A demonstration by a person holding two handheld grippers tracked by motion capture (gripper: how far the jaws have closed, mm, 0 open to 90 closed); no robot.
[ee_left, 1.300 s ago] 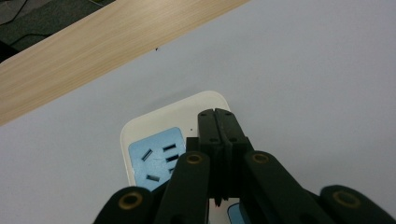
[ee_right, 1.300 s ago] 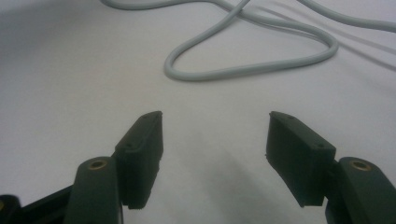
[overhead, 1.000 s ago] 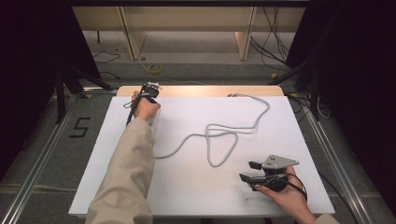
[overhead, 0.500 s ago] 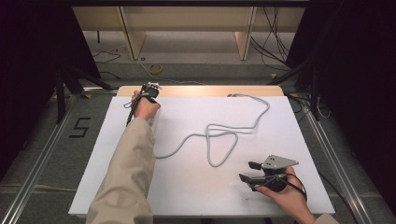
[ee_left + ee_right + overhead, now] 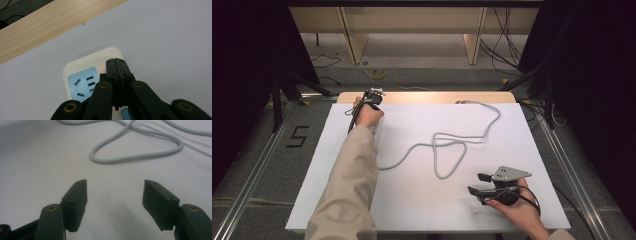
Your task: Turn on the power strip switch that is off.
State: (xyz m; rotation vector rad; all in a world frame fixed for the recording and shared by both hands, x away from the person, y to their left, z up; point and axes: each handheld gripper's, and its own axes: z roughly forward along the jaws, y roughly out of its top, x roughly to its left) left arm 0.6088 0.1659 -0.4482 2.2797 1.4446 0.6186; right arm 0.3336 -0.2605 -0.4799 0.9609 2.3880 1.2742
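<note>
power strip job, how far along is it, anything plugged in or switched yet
Done: the power strip lies at the table's far left with a small red light showing, and its grey cord loops loosely across the table. In hand: the left gripper, jaws together, sits on the strip beside an empty blue socket. Left: the right gripper rests open, holding nothing.

I am seeing a white sheet [image 5: 412,200] covering a wooden table [image 5: 422,97]. Grey floor [image 5: 257,150] is lying around it, with a "5" mark [image 5: 297,136]. Behind, wooden shelf legs [image 5: 354,35] are standing, and cables [image 5: 507,45] are trailing beside dark curtains [image 5: 592,75].
</note>
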